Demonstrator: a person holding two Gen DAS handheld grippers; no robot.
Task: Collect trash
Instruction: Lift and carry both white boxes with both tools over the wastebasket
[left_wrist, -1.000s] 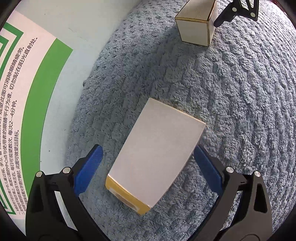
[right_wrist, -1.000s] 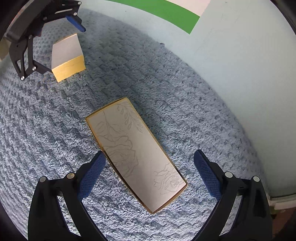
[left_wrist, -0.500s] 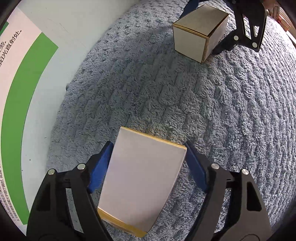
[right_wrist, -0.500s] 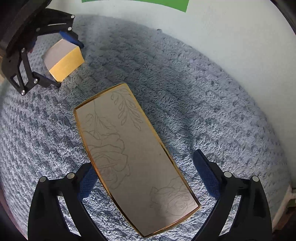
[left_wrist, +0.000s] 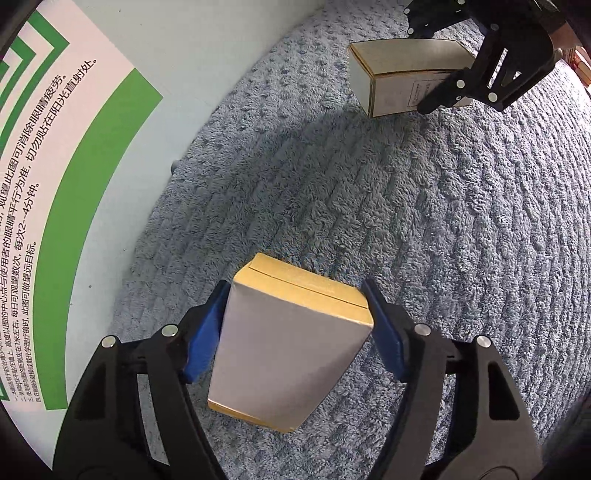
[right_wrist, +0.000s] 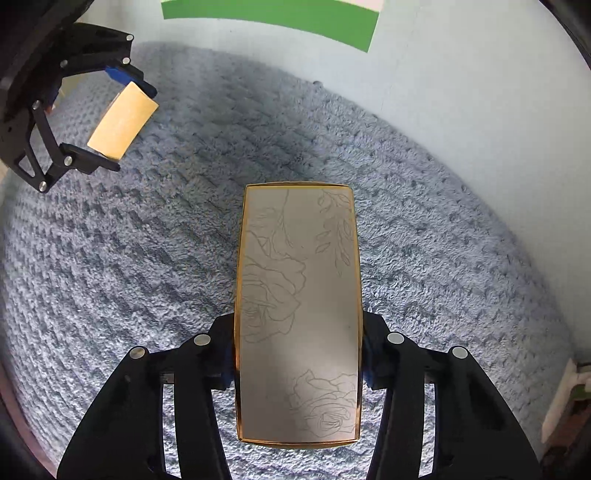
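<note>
Left tool (left_wrist: 295, 314) closing, pads touching plain gold-ended box (left_wrist: 291, 354), right tool (right_wrist: 297, 347) closing on rose-print box (right_wrist: 299, 314), at its 12 o'clock, grey fluffy rug (left_wrist: 424, 240) beneath

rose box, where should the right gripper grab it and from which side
Across its two long narrow sides, at the near half, coming from above. The rose box lies flat on the rug with its broad face up, so only the narrow width fits the jaws. The right gripper is closing there now, a finger on each long side.
</note>
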